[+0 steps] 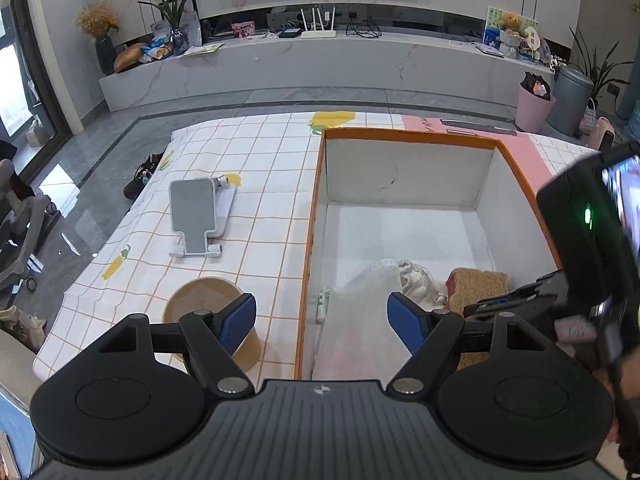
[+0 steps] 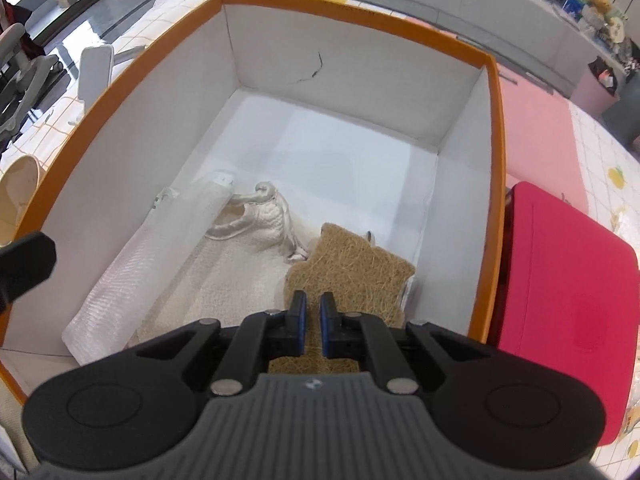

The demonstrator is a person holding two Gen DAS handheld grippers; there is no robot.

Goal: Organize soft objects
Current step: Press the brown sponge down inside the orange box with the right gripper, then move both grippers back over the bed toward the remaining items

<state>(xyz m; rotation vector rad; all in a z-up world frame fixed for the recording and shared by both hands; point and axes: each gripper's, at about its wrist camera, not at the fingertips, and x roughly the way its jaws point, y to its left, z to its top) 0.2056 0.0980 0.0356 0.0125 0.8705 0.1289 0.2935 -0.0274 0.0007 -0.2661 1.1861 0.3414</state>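
Observation:
An orange-rimmed white box (image 1: 408, 133) (image 2: 352, 6) stands on the checked cloth. Inside, along its near side, lie a white mesh sheet (image 2: 160, 248) (image 1: 360, 300), a cream knitted cloth (image 2: 268, 216) (image 1: 416, 280) and a brown fibre pad (image 2: 352, 264) (image 1: 478, 284). My right gripper (image 2: 313, 300) (image 1: 504, 304) hangs inside the box just over the pad's near part, its jaws shut with only a slit between them, and I see nothing pinched. Over the box's near left wall, my left gripper (image 1: 322, 312) stands wide open and holds nothing.
A tan paper bowl (image 1: 200, 300) (image 2: 20, 196) and a grey folding stand (image 1: 196, 216) sit on the cloth left of the box. A magenta case (image 2: 560, 300) lies against the box's right wall, with a pink mat (image 2: 532, 132) beyond it.

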